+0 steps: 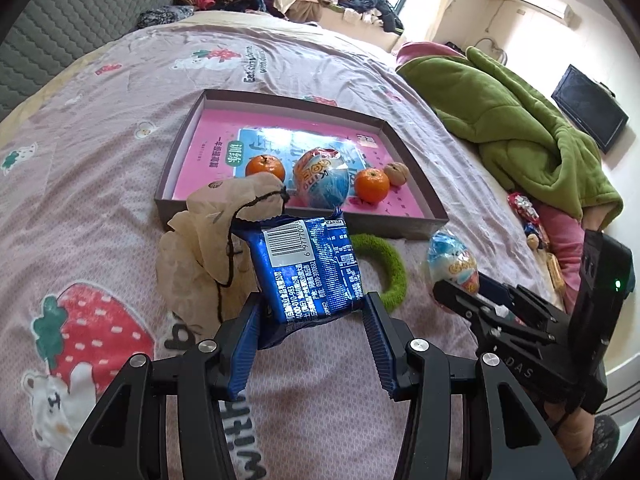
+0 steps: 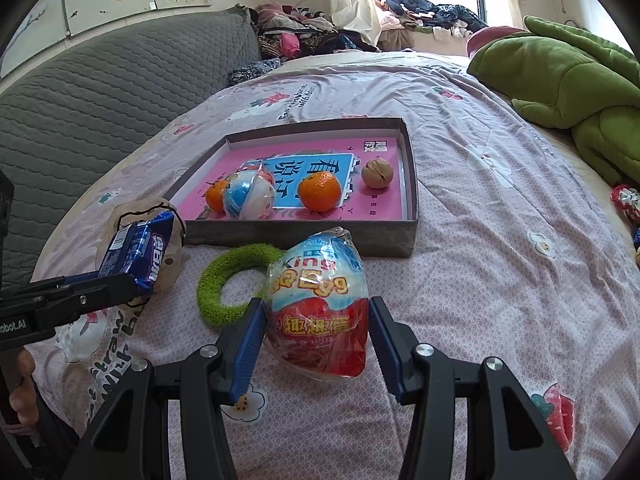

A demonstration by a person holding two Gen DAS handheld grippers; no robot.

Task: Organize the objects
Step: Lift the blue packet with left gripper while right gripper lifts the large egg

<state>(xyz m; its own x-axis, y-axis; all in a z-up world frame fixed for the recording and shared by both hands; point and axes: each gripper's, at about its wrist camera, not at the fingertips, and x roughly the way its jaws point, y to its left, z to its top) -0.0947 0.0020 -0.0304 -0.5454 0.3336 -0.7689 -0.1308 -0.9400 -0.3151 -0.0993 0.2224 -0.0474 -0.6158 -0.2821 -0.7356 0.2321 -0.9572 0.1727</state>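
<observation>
My left gripper [image 1: 314,310] is shut on a blue foil snack packet [image 1: 306,266], held above the bed short of the shallow box [image 1: 176,152]; the packet [image 2: 136,252] also shows at the left of the right wrist view. My right gripper [image 2: 316,320] is shut on a wrapped chocolate egg [image 2: 318,300], whose tip [image 1: 454,260] sticks out in the left wrist view. The box [image 2: 410,184] holds two mandarins [image 1: 372,185] [image 1: 265,167], another wrapped egg [image 1: 322,178] and a walnut [image 1: 397,173].
A green fuzzy ring [image 2: 224,284] lies on the strawberry-print bedsheet [image 2: 500,264] in front of the box. A crumpled beige bag [image 1: 208,240] with a black cord sits left of it. A green blanket [image 1: 520,128] is piled at the right, a grey headboard [image 2: 100,92] at the left.
</observation>
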